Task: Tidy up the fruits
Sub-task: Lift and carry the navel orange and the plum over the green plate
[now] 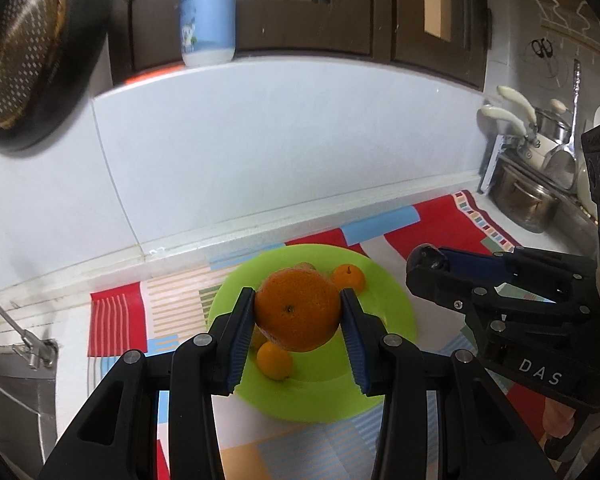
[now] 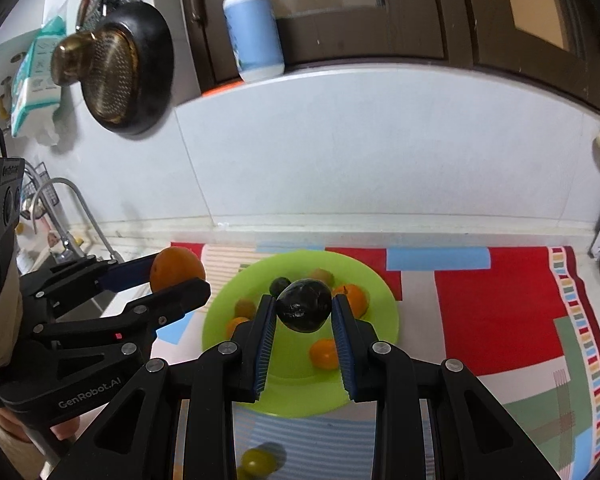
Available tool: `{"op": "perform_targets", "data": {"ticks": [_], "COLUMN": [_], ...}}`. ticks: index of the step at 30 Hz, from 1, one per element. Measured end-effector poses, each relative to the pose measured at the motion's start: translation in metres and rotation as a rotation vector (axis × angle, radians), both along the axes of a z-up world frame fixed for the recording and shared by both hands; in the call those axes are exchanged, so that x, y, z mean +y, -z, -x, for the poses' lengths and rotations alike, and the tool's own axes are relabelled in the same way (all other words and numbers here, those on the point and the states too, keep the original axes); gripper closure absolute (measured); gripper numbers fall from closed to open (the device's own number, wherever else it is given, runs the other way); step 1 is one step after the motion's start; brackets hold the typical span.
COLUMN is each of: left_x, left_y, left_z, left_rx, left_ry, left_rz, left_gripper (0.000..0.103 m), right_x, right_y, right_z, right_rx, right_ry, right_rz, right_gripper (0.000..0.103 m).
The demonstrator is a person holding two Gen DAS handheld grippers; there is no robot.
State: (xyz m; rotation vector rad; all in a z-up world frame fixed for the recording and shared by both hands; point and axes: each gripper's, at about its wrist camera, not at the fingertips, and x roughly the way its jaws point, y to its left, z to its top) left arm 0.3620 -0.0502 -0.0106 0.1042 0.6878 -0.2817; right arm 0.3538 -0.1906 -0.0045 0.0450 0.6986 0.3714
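Both carrying over the round lime-green plastic plate (image 2: 380,304) on the bench: left gripper (image 1: 298,312) clamping the big round orange (image 1: 298,312), right gripper (image 2: 304,312) gripping the dark glossy avocado (image 2: 304,306), each probably needing lowering into a free spot before releasing.

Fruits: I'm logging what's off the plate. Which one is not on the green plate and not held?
The yellow-green fruit on the mat, near the right wrist view's bottom edge. The others lie on the green plate or sit between jaws.

Plate (image 2: 380,344) on mat (image 2: 500,320) before wall; small fruits (image 2: 324,354) on plate; orange (image 1: 298,310) and avocado (image 2: 305,306) held above it; bottle (image 2: 254,28) on ledge behind.
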Motion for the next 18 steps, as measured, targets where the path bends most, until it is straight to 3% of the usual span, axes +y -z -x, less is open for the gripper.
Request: {"op": "perform_targets", "data": {"ticks": [18], "left_x": [-0.001], "left_y": [0.053], "left_z": [-0.048], "left_rx": [0.107], "left_ry": [-0.007], "left_rz": [-0.009], "left_gripper": [0.061], "right_x": [0.004], "right_y": [0.050], "right_z": [-0.052], "right_rx": [0.109], "right_ry": [-0.013], "right_rz": [0.007], "right_gripper": [0.073]}}
